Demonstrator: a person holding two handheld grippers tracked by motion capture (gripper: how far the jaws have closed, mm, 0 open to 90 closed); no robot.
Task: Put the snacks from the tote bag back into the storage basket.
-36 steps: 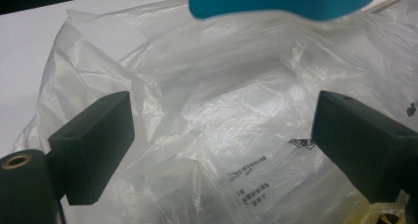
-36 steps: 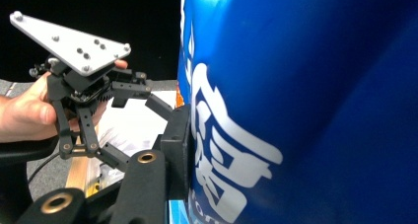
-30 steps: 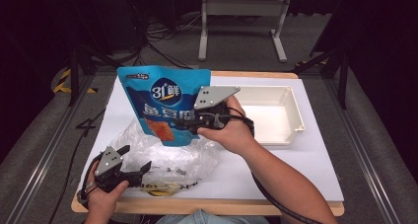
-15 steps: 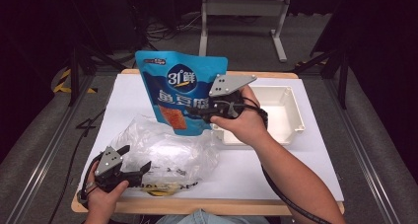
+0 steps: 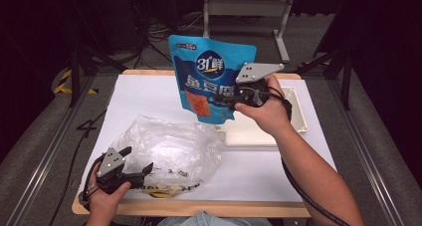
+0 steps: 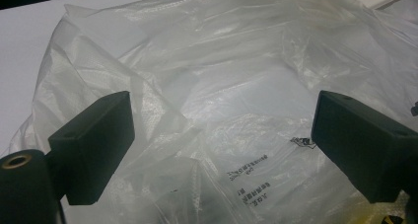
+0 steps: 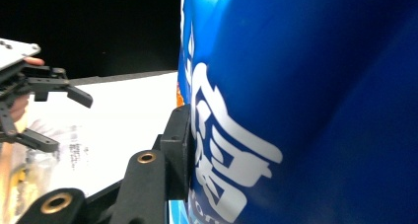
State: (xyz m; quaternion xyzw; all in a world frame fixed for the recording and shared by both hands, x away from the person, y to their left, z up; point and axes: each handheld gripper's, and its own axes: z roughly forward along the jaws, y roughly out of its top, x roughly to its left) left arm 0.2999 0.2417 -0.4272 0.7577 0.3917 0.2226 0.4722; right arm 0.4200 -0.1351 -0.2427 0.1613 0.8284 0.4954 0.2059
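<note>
A blue snack pouch [image 5: 211, 76] with white lettering and an orange picture hangs upright above the table, over the near left corner of the tray. My right gripper [image 5: 230, 100] is shut on its lower right edge; in the right gripper view the pouch [image 7: 296, 110] is pressed against one black jaw. A crumpled clear plastic bag [image 5: 169, 151] lies on the white table at the front left. My left gripper [image 5: 142, 172] rests at the bag's near left edge, open, its jaws set wide apart over the plastic bag [image 6: 222, 110] with nothing between them.
A shallow white tray [image 5: 293, 121] sits at the right of the white tabletop [image 5: 144, 96]. A metal stand [image 5: 244, 9] and cables lie on the dark floor beyond the table. The wooden front edge [image 5: 199, 208] runs just below my left hand.
My right gripper has lifted the blue pouch higher and carried it to the right, from above the bag to over the tray's near corner. The left gripper and bag have stayed put.
</note>
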